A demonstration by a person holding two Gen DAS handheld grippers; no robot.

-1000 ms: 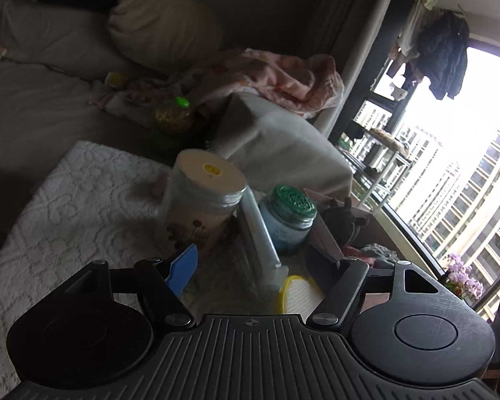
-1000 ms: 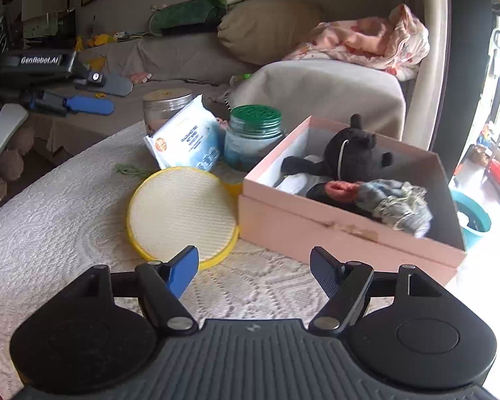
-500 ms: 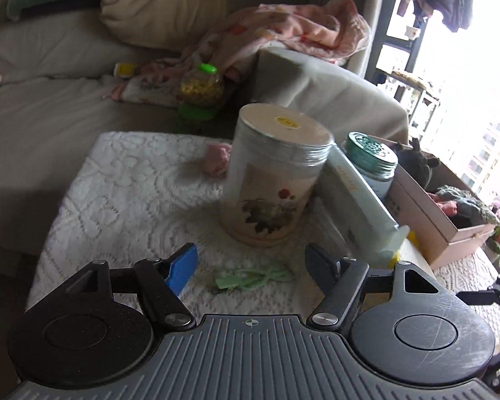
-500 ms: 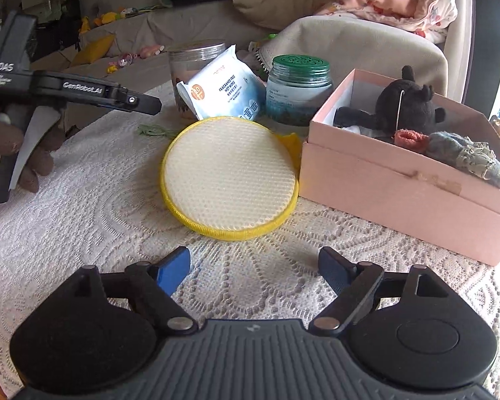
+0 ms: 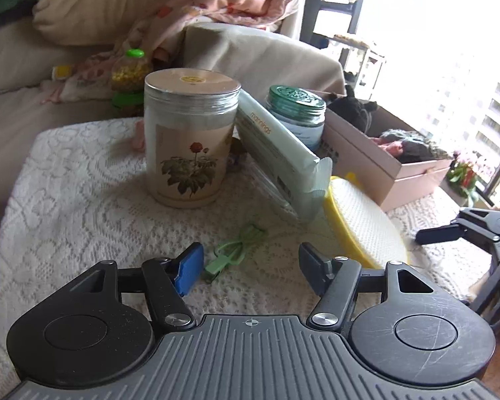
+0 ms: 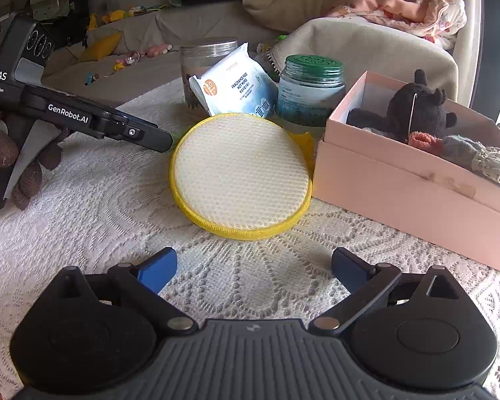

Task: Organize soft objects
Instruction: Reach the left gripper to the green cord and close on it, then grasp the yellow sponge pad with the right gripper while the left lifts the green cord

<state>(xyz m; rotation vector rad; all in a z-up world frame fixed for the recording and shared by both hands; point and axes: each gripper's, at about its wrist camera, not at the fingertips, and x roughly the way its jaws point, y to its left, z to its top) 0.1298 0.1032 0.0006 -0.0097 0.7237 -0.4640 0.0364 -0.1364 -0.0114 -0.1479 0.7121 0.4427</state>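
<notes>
Sponge pad [image 6: 241,173], round, yellow-rimmed with white mesh, is your likely next soft item; it lies on the lace tablecloth [image 6: 83,220] just beside the pink box [image 6: 413,193], on the box's left as the right wrist camera shows it, its far edge propped up against the wet-wipes pack [image 6: 238,88] and green-lidded jar [image 6: 311,90]. Black plush toy [image 6: 416,110] and rolled socks [image 6: 476,160] already sit inside the pink box.

Your right gripper [image 6: 254,268] points straight at the pad, pad dead ahead and centred between the fingers, a strip of bare cloth between them. Jaws have just been opening, now spread wide, nothing between them. Being round, the pad has no long axis; the tilt matters, near rim low on the cloth.

Your left gripper [image 5: 250,266] is further from the box, pad off to its right front. Jaws have just been closing a little, yet spread, gripping nothing. A small green cord [image 5: 238,251] lies on the cloth just ahead, nearer its blue finger pad [image 5: 190,268]. Floral canister [image 5: 191,140] stands beyond.

Judgement: right hand is better placed for the pad, then short carry rightward into the box.
</notes>
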